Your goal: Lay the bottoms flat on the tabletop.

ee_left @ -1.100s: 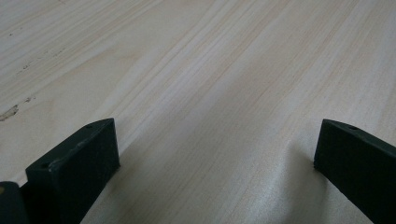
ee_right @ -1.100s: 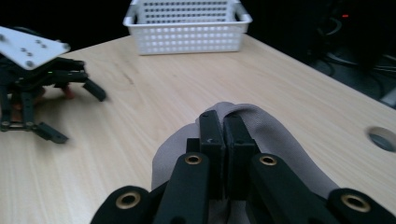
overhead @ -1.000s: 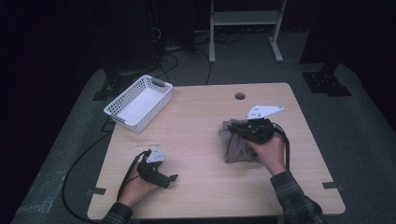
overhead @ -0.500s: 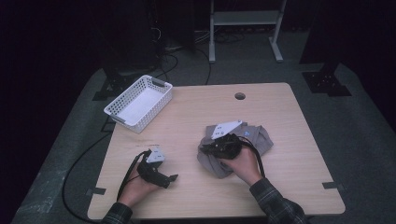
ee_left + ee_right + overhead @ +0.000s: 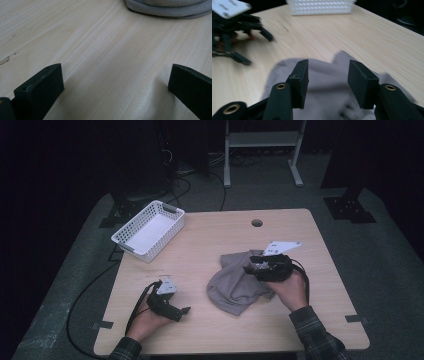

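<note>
Pale wood surface (image 5: 220, 240), round hole (image 5: 257, 223) near far edge, dark room, grey carpet. Grey cloth (image 5: 235, 285) lies crumpled right of centre. Right tongs (image 5: 251, 269) gape over it, gripping nothing; left tongs (image 5: 186, 311) wide open (empty). White basket (image 5: 148, 230) far-left. No legible writing.

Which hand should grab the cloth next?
Right. Its tongs are open directly over the cloth, while the left tongs rest on the bare table, apart from it.

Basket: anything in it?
No. In the high view the basket shows only its bare white floor.
</note>
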